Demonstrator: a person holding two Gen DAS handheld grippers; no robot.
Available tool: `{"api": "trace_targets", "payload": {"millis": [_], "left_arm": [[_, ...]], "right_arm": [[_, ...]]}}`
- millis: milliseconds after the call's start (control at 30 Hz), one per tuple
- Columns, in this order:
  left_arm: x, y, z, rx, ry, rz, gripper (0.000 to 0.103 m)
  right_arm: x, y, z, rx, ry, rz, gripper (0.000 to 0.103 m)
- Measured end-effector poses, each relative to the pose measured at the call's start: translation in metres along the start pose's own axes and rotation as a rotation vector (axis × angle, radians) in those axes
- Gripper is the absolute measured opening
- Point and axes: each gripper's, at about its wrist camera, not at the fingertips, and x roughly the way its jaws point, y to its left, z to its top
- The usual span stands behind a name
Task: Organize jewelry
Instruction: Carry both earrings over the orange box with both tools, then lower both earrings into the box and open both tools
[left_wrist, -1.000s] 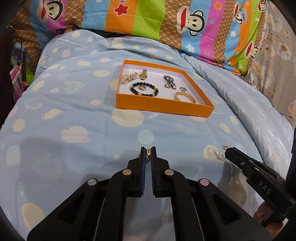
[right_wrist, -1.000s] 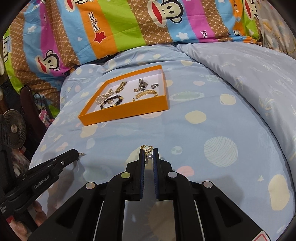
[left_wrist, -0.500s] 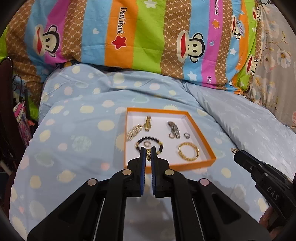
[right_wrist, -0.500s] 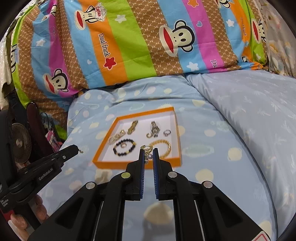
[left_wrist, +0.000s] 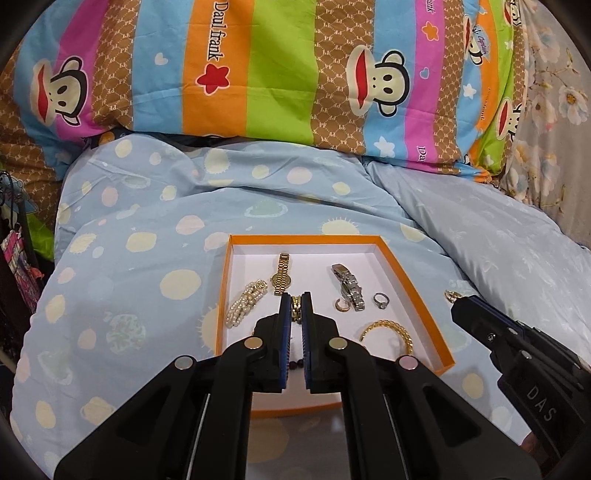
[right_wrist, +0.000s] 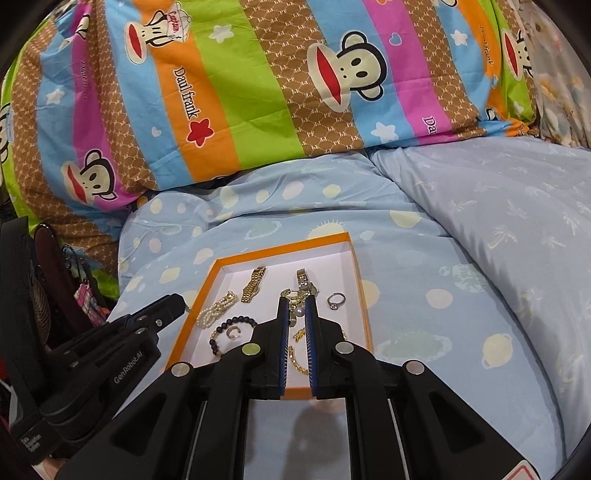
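Both grippers have carried their loads forward from over the bare quilt to above the orange tray (left_wrist: 424, 306), which now fills the lower middle of each view. Your left gripper (left_wrist: 295, 314) is pinched almost shut on a small gold earring (left_wrist: 296, 312), held edge-on between the blue pads and hanging over the tray floor beside the gold watch (left_wrist: 281, 278). Your right gripper (right_wrist: 296, 308) is likewise closed narrowly on a gold hoop earring with a pearl drop (right_wrist: 293, 301), above the silver watch (right_wrist: 304, 282) and near the ring (right_wrist: 335, 300).

Judged from their size, both earrings are very light, hard and smooth, so they may slip or cling to the pads on release; thin hoops can bend, so you should keep the pinch gentle and on the hoop body, not the dangling pearl.

Around them in the tray lie the pearl bracelet (left_wrist: 245, 302), the gold chain bracelet (left_wrist: 391, 328) and the black bead bracelet (right_wrist: 231, 326). Choose a bare white patch. Beneath everything, the blue quilt (left_wrist: 147, 258) is soft, so the tray may tilt if pressed.
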Motion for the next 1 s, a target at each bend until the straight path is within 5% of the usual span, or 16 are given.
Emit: {"api": "trace_targets", "payload": {"millis": [1000], "left_arm": [[0.047,0.013,0.001,-0.007,0.033,0.009,0.004]], "right_arm": [[0.060,0.001,0.000,-0.022,0.053,-0.020,0.009]]}}
